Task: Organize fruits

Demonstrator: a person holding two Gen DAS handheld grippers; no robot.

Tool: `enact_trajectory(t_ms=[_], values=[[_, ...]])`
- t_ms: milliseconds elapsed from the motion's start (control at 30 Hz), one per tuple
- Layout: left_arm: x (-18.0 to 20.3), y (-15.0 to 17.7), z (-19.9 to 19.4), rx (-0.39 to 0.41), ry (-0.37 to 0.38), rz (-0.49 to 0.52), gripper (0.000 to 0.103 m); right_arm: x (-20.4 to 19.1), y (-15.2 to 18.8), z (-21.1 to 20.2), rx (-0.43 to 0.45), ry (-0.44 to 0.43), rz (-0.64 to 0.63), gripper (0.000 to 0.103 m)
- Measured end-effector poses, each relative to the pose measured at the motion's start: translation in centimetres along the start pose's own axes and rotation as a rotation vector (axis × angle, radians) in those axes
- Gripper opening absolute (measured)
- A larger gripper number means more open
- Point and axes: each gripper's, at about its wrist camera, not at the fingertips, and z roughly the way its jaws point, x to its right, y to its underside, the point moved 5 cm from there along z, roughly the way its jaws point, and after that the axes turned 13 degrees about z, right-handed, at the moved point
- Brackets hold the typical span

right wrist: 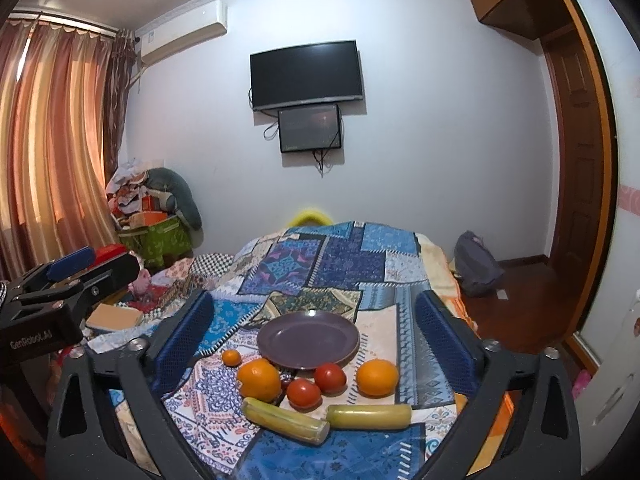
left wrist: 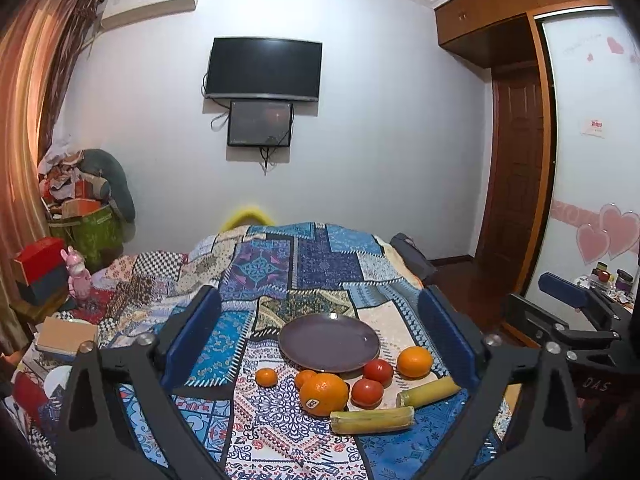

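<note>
On the patchwork bedspread (right wrist: 352,256), before the round purple plate (right wrist: 308,340) | you are facing the large sticker-marked orange (left wrist: 324,394): probably firm, smooth, rolls, so take it across its middle | left claw (left wrist: 320,338), right claw (right wrist: 316,334) gaping wide, holding nothing.

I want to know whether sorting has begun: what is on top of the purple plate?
Nothing lies on the purple plate; only a light glint shows on it. The oranges, tomatoes and sugarcane pieces sit on the patchwork cloth beside it. What the plate covers is hidden.
</note>
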Motion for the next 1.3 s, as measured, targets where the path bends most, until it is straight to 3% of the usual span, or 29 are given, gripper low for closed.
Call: enact_trajectory(t_ms=[233,433,900,1100,1300], values=[[-0.7,1.7,3.4,-0.093,0.025,-0.021,0.075,1.4,1.0,2.5,-0.081,0.008,0.023,0.077],[-1.9,3.9,7.0,-0.189,0.024,-0.030,0.064,3.7,2.2,5.3,-0.173,0.030,0.044,0.064],[-5.8,12.6,16.8,-0.498,0.064,-0.087,0.058,9.5,6.4,11.9,-0.394,0.131,0.044,0.061],[-5.9,15.1,19.6,-0.585,0.094,-0.090,0.050,10.9,7.9,14.8,-0.488,0.136,0.078,0.059],[-5.5,16.9,22.7,-0.657,0.150,-0.087,0.049,11.7,9.5,17.1,-0.582,0.107,0.115,0.059]])
